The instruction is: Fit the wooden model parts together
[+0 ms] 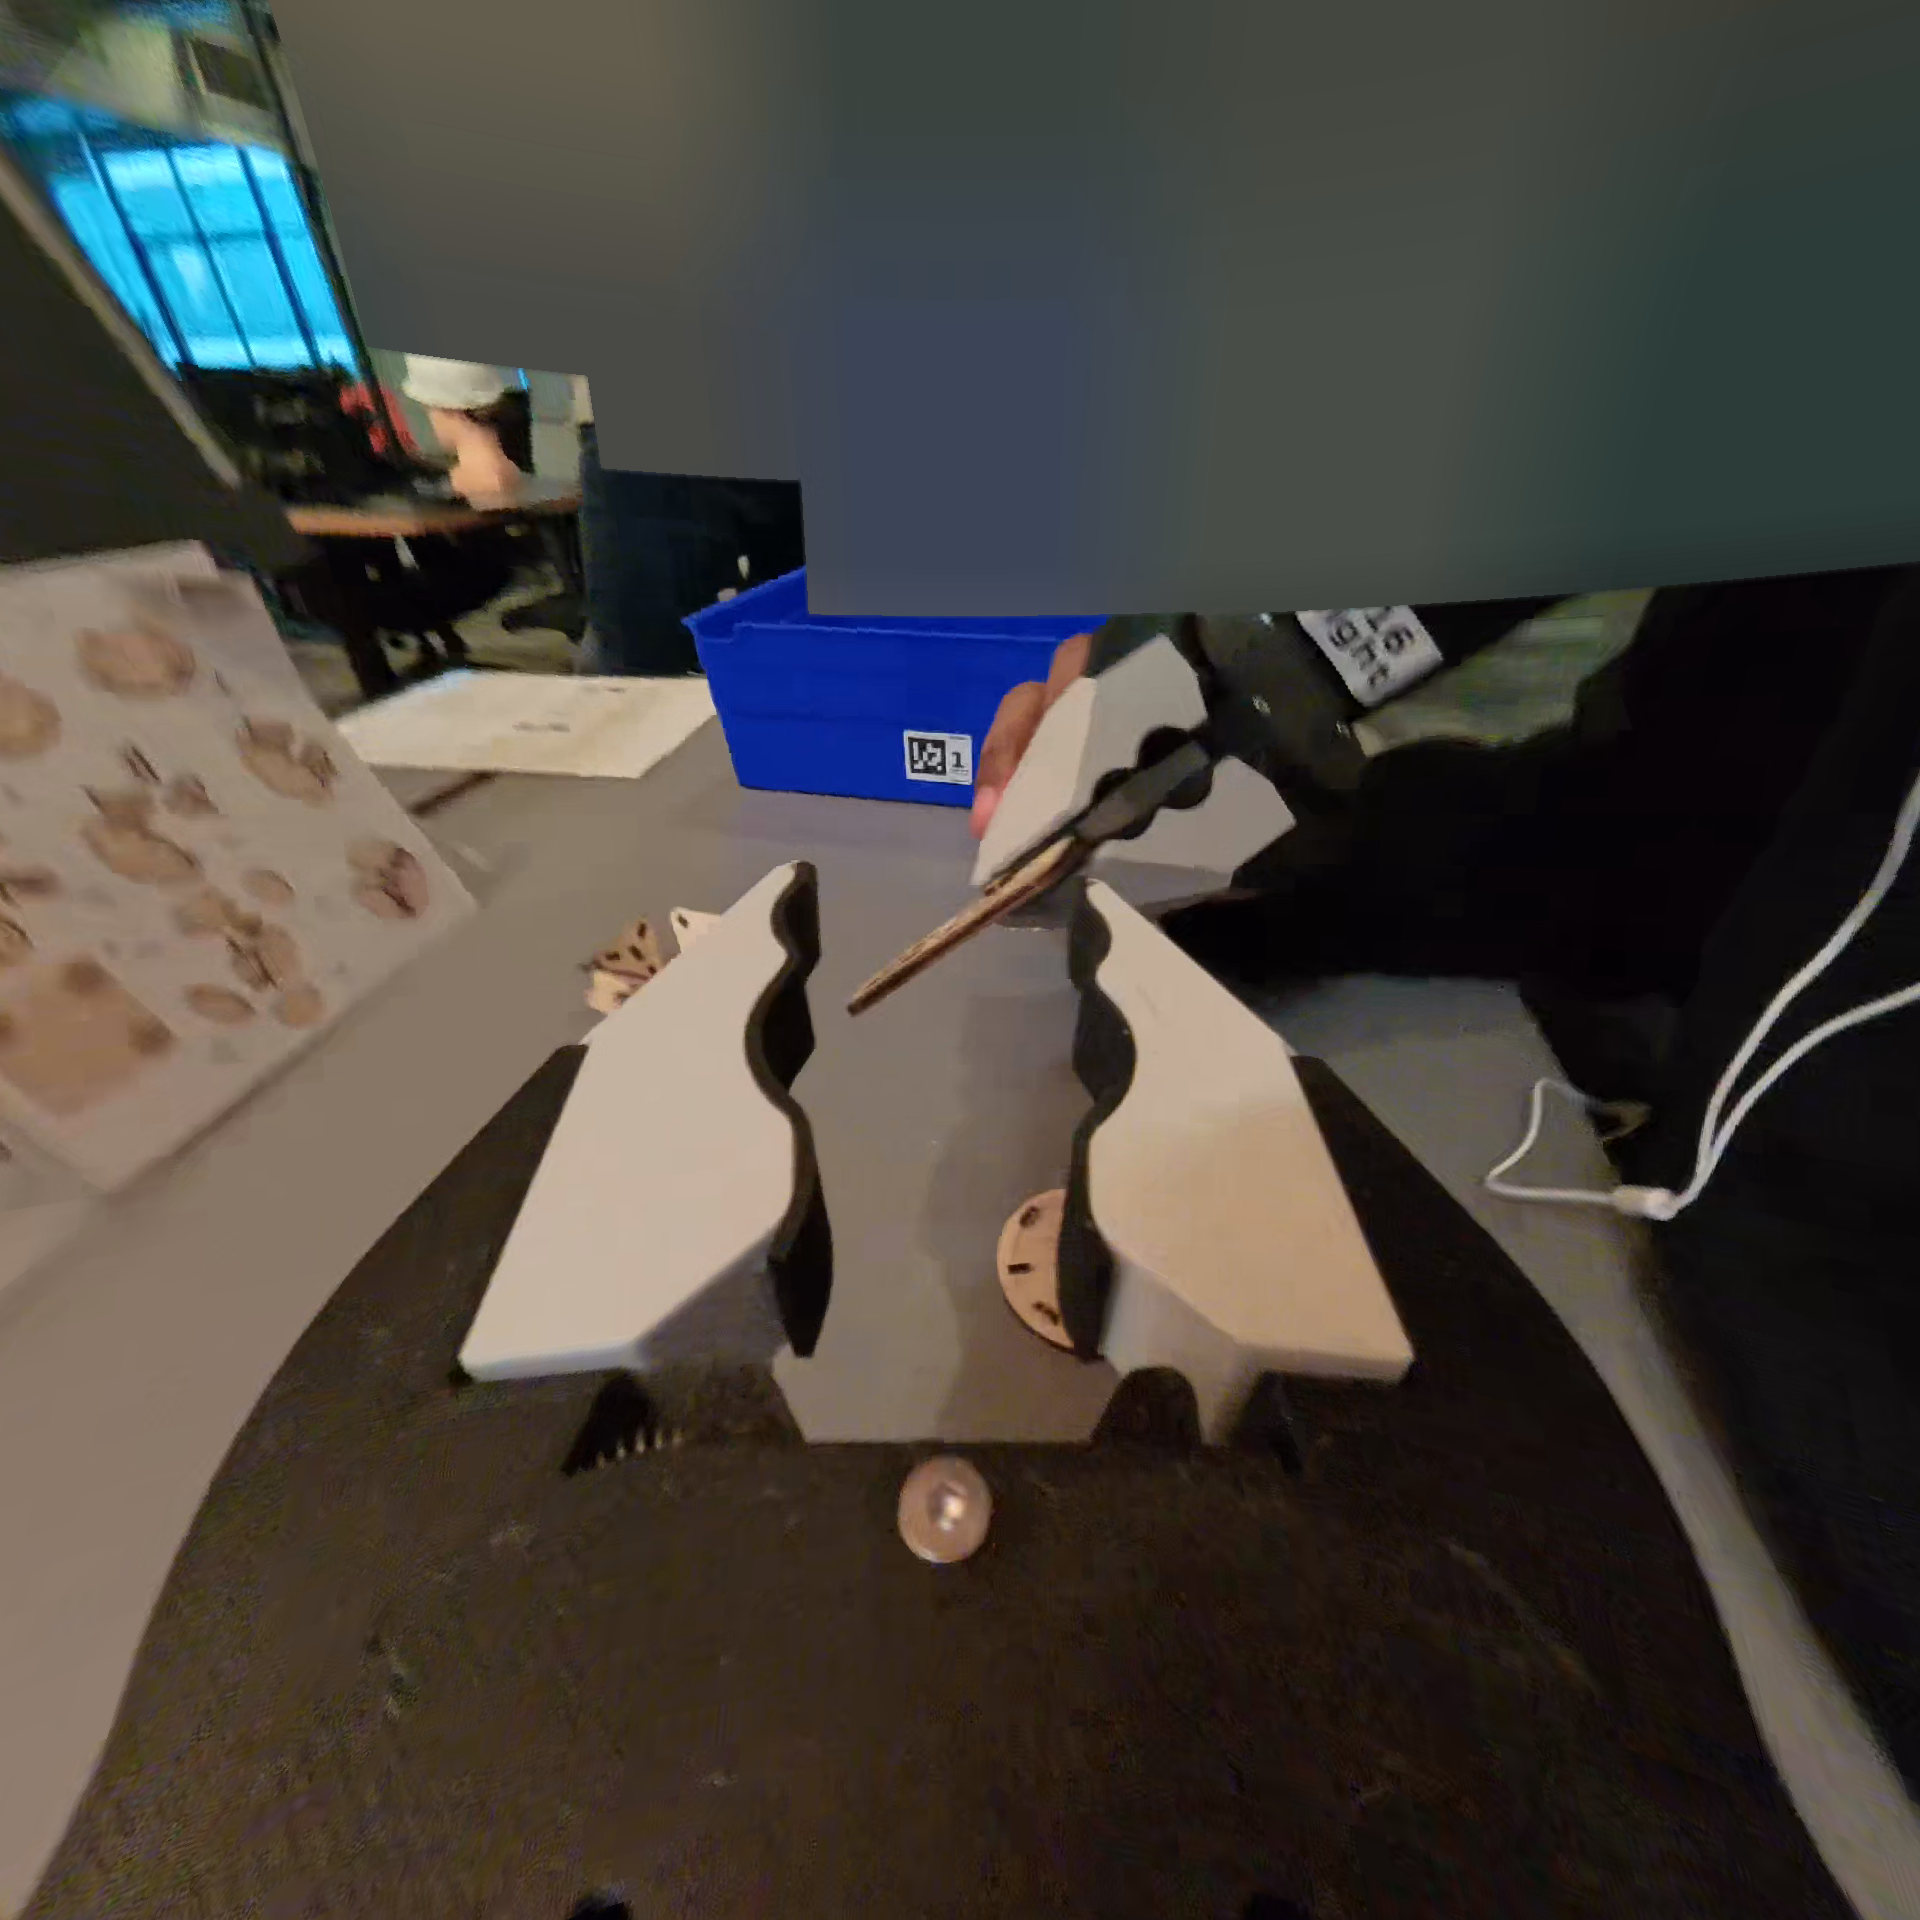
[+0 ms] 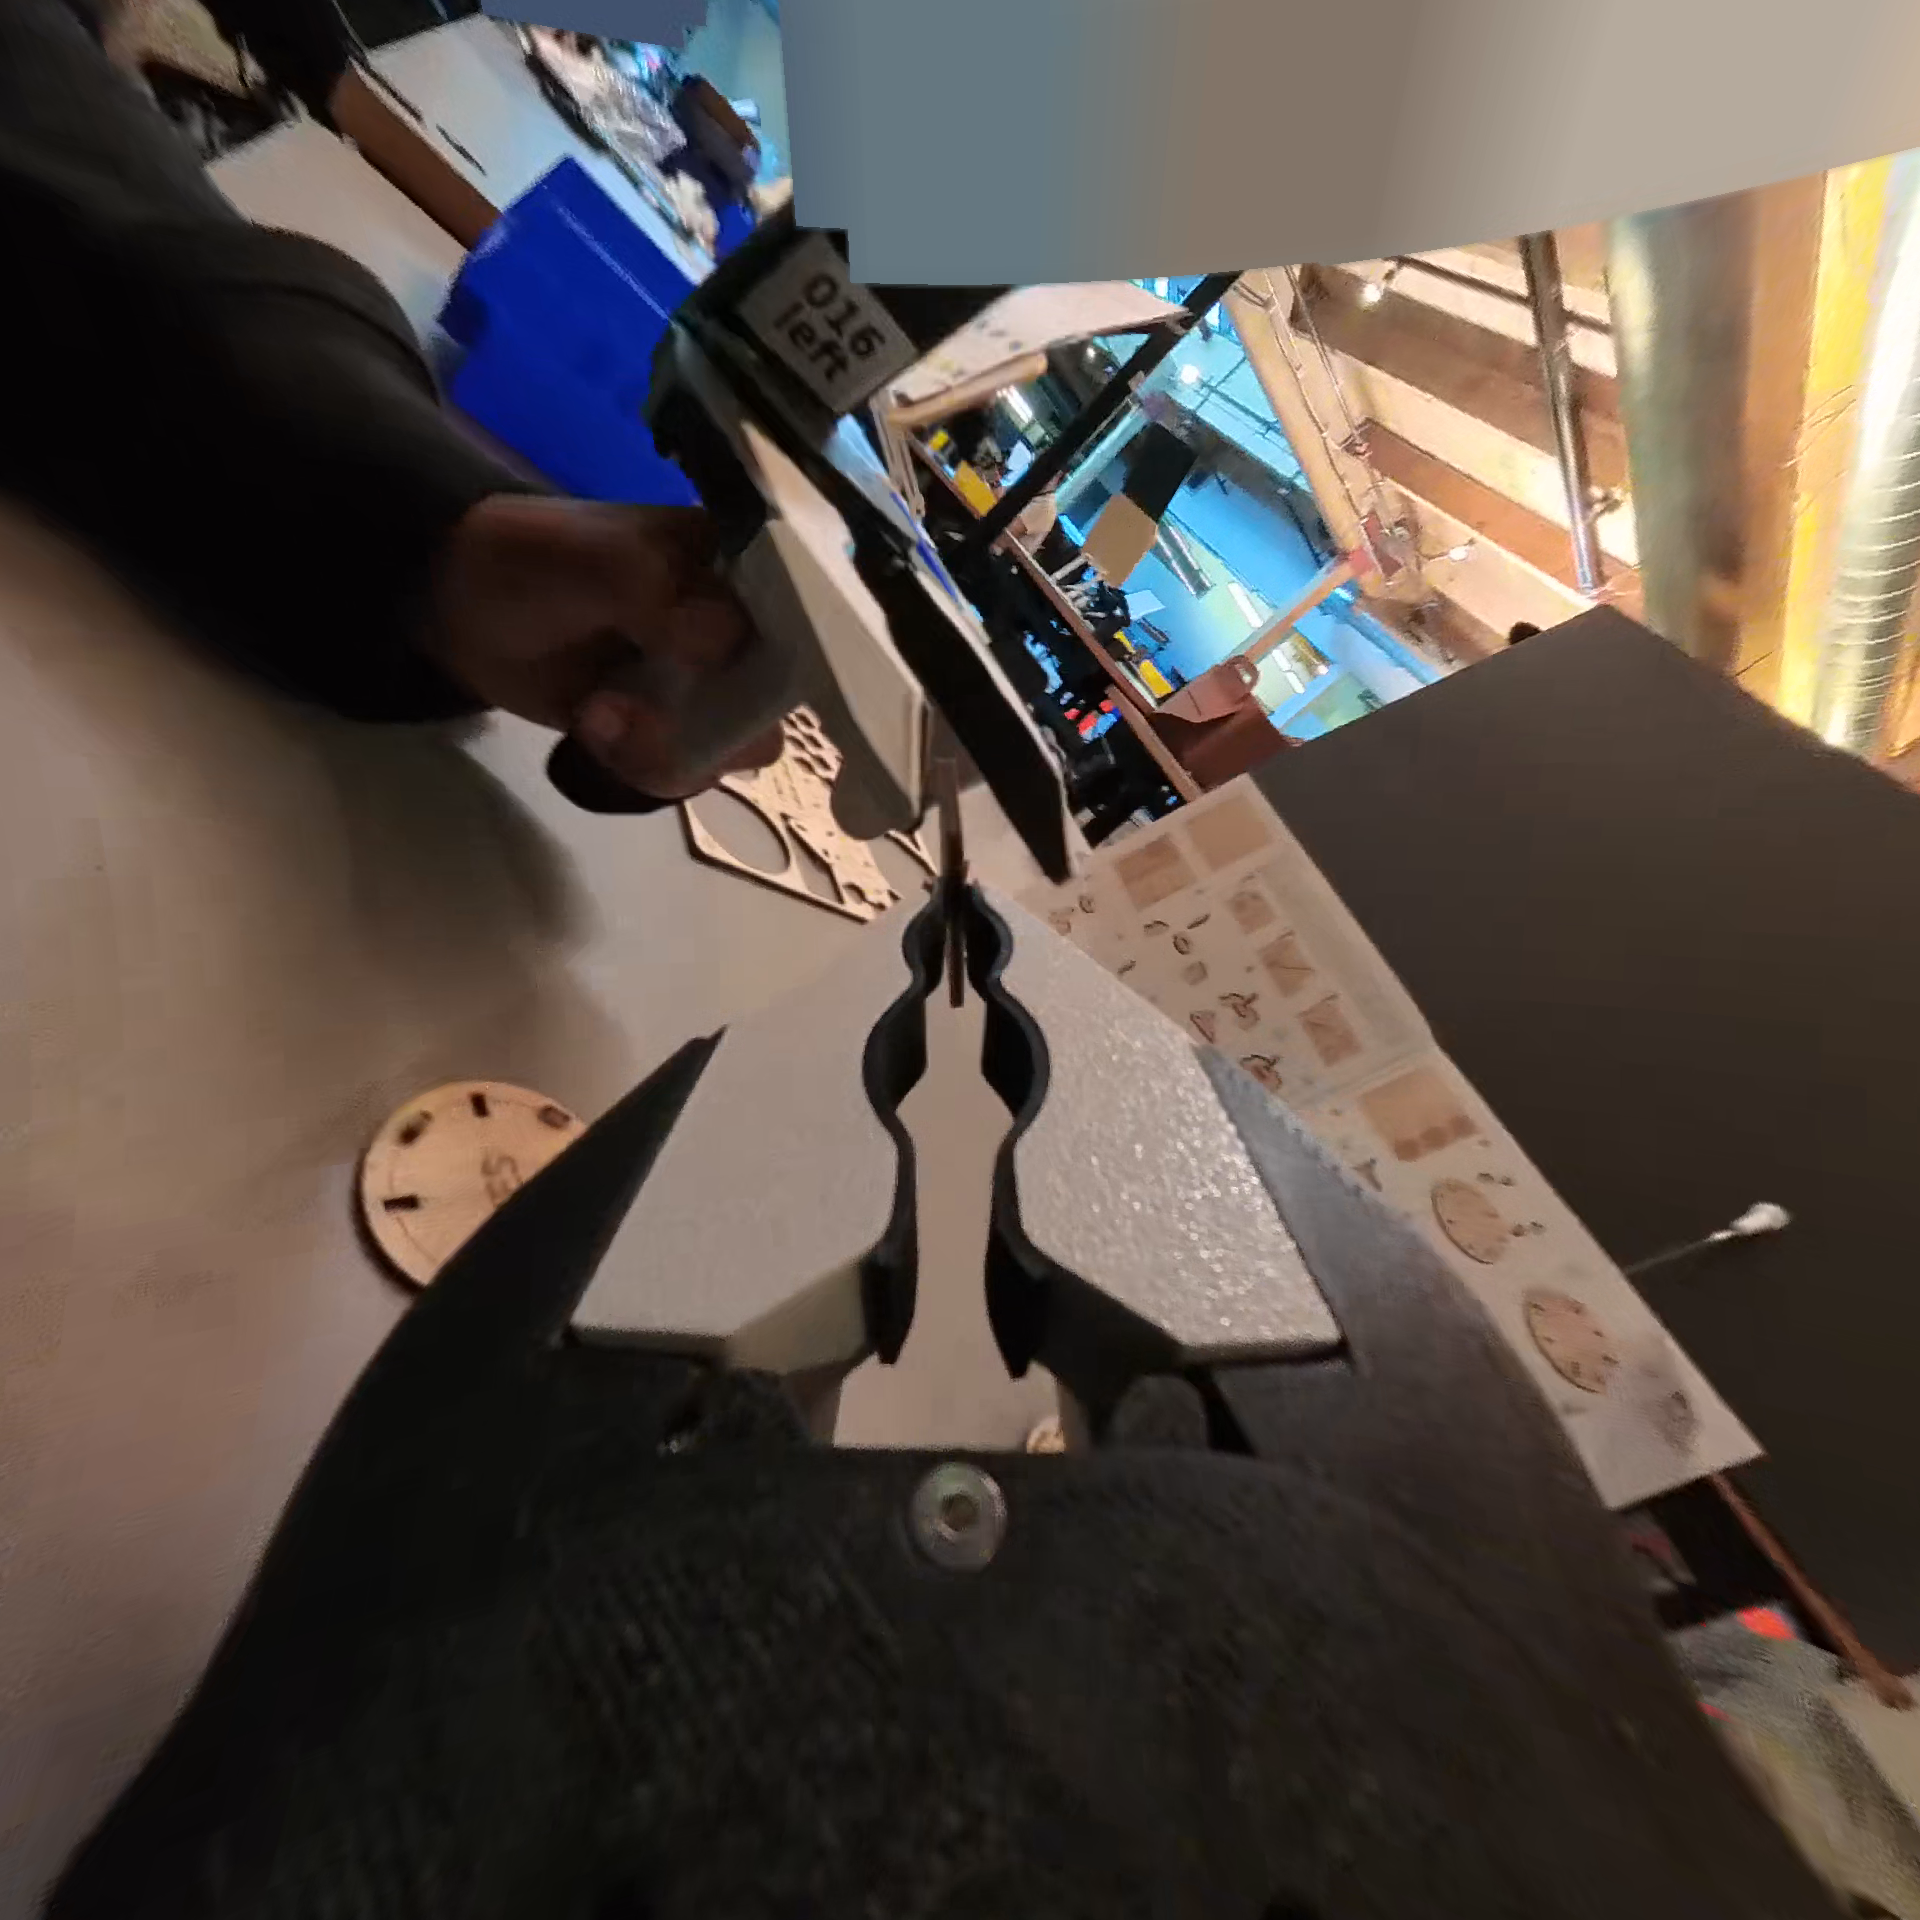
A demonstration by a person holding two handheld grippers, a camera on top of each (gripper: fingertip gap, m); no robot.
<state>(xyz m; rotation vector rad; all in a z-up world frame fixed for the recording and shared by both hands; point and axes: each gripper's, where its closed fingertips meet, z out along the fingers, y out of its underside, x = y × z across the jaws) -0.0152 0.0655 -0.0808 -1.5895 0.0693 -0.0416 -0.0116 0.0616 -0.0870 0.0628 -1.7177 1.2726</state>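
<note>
Right claw (image 2: 953, 956) clamped on thin wooden piece (image 1: 951, 951), held edge-on above bench (image 1: 914, 831). Left claw (image 1: 940, 935) apart, empty, straddling piece's free end without contact. Slotted wooden disc (image 2: 457, 1184) lies near on bench, untouched

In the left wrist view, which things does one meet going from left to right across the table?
Printed sheet with wooden-part pictures → small wooden pieces → open left claw → thin wooden piece gripped by the right claw → white cable.
</note>
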